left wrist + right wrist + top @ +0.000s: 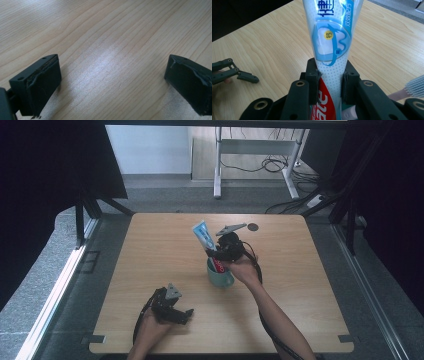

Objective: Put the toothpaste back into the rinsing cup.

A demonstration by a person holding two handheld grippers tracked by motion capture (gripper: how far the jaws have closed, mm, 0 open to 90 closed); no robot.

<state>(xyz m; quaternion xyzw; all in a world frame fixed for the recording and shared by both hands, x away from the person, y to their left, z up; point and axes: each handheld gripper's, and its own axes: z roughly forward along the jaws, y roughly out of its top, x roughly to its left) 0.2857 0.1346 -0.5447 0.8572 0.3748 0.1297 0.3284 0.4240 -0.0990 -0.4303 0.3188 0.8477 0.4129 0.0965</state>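
Note:
A white and blue toothpaste tube point(203, 236) with a red lower part stands tilted, its lower end inside a teal mug point(220, 276) at the table's middle. My right gripper point(218, 253) is shut on the tube just above the mug's rim. In the right gripper view both pads press the toothpaste tube point(332, 42) at its narrow waist, and my right gripper point(331, 83) holds it upright. A toothbrush head point(415, 87) with pale blue bristles shows at the right edge there. My left gripper point(181, 316) rests open on the table near the front edge; its jaws point(110, 82) stand wide with bare wood between them.
The wooden table point(165, 245) has a small dark disc point(253, 226) near its far edge. Beyond the table are a white desk frame point(218, 165) and cables on the floor. Dark curtains hang at both sides.

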